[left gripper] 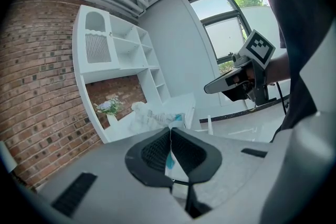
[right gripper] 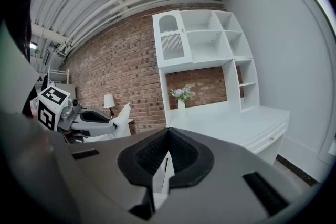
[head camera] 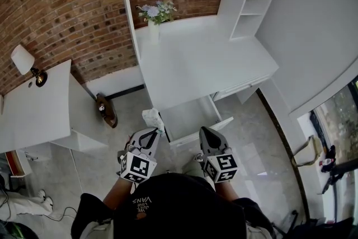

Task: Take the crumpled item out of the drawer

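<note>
1. The left tool (head camera: 155, 132) is clenched on the crumpled item (head camera: 152, 117). The item is clear of the drawer (head camera: 187, 117), hanging in the air just left of its open front.
2. Watch that grip. In the left gripper view only a thin edge of the item sits pinched between the pads, and the bulk is bunched up beyond the tips. A quick swing could tear the thin material, I reckon, or let it slide out and drop to the floor.
3. Next risk: the drawer stands pulled out from the counter (head camera: 196, 59), right in front of the person. A step forward or a low sweep of either tool could knock its front panel.
4. The right tool (head camera: 205, 132) is closed on nothing, and in the head view it lines up with the drawer's front edge. If it goes to push the drawer in, those closed tips could skid off the smooth panel, I'd guess.
5. Pose now: both tools are held out ahead of the body, side by side and near each other. They point toward the counter and tip a little downward, with their marker cubes back toward the person. The left one angles in toward the drawer's left corner.
</note>
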A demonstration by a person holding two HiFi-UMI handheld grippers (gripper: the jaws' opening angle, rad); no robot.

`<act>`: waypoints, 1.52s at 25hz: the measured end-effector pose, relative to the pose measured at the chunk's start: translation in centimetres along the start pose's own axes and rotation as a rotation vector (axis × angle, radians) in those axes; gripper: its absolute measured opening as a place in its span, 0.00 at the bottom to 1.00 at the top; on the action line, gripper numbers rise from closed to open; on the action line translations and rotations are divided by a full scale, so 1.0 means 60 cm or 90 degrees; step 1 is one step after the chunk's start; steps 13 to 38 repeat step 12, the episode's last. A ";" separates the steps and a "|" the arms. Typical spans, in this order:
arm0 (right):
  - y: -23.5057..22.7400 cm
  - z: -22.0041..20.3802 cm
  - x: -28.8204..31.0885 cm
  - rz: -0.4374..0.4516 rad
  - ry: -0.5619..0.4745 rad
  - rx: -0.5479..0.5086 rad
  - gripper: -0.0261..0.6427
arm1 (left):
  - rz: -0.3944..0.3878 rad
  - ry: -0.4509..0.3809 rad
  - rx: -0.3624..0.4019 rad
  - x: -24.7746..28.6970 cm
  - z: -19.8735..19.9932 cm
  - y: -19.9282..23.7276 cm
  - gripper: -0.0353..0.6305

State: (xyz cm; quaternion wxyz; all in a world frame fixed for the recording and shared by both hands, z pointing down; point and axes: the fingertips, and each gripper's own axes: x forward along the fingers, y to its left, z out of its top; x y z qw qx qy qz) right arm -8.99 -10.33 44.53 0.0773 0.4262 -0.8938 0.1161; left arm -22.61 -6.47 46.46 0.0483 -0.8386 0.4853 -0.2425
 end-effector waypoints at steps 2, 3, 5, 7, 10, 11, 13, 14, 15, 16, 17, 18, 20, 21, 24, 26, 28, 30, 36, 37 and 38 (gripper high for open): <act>0.000 0.000 -0.002 0.000 0.000 -0.002 0.04 | 0.000 -0.002 0.000 0.000 0.001 0.000 0.07; 0.000 0.001 -0.002 0.000 -0.001 -0.003 0.04 | 0.000 -0.002 -0.001 0.000 0.002 0.000 0.07; 0.002 0.002 -0.003 0.001 -0.002 -0.006 0.04 | 0.001 -0.004 -0.003 -0.001 0.002 0.001 0.07; 0.003 0.001 -0.004 0.002 -0.001 -0.007 0.04 | 0.002 -0.005 -0.004 -0.002 0.002 0.000 0.07; 0.003 -0.002 -0.006 0.004 0.001 -0.009 0.04 | 0.002 -0.005 -0.004 -0.002 0.001 -0.002 0.07; 0.004 -0.002 -0.006 0.004 0.001 -0.009 0.04 | 0.003 -0.005 -0.004 -0.003 0.001 -0.002 0.07; 0.004 -0.001 -0.007 0.005 0.001 -0.010 0.04 | 0.003 -0.005 -0.004 -0.003 0.001 -0.003 0.07; 0.004 -0.001 -0.007 0.005 0.001 -0.010 0.04 | 0.003 -0.005 -0.004 -0.003 0.001 -0.003 0.07; 0.004 -0.001 -0.007 0.005 0.001 -0.010 0.04 | 0.003 -0.005 -0.004 -0.003 0.001 -0.003 0.07; 0.004 -0.001 -0.007 0.005 0.001 -0.010 0.04 | 0.003 -0.005 -0.004 -0.003 0.001 -0.003 0.07; 0.004 -0.001 -0.007 0.005 0.001 -0.010 0.04 | 0.003 -0.005 -0.004 -0.003 0.001 -0.003 0.07; 0.004 -0.001 -0.007 0.005 0.001 -0.010 0.04 | 0.003 -0.005 -0.004 -0.003 0.001 -0.003 0.07; 0.004 -0.001 -0.007 0.005 0.001 -0.010 0.04 | 0.003 -0.005 -0.004 -0.003 0.001 -0.003 0.07; 0.004 -0.001 -0.007 0.005 0.001 -0.010 0.04 | 0.003 -0.005 -0.004 -0.003 0.001 -0.003 0.07; 0.004 -0.001 -0.007 0.005 0.001 -0.010 0.04 | 0.003 -0.005 -0.004 -0.003 0.001 -0.003 0.07; 0.004 -0.001 -0.007 0.005 0.001 -0.010 0.04 | 0.003 -0.005 -0.004 -0.003 0.001 -0.003 0.07; 0.004 -0.001 -0.007 0.005 0.001 -0.010 0.04 | 0.003 -0.005 -0.004 -0.003 0.001 -0.003 0.07; 0.004 -0.001 -0.007 0.005 0.001 -0.010 0.04 | 0.003 -0.005 -0.004 -0.003 0.001 -0.003 0.07; 0.004 -0.001 -0.007 0.005 0.001 -0.010 0.04 | 0.003 -0.005 -0.004 -0.003 0.001 -0.003 0.07; 0.004 -0.001 -0.007 0.005 0.001 -0.010 0.04 | 0.003 -0.005 -0.004 -0.003 0.001 -0.003 0.07; 0.004 -0.001 -0.007 0.005 0.001 -0.010 0.04 | 0.003 -0.005 -0.004 -0.003 0.001 -0.003 0.07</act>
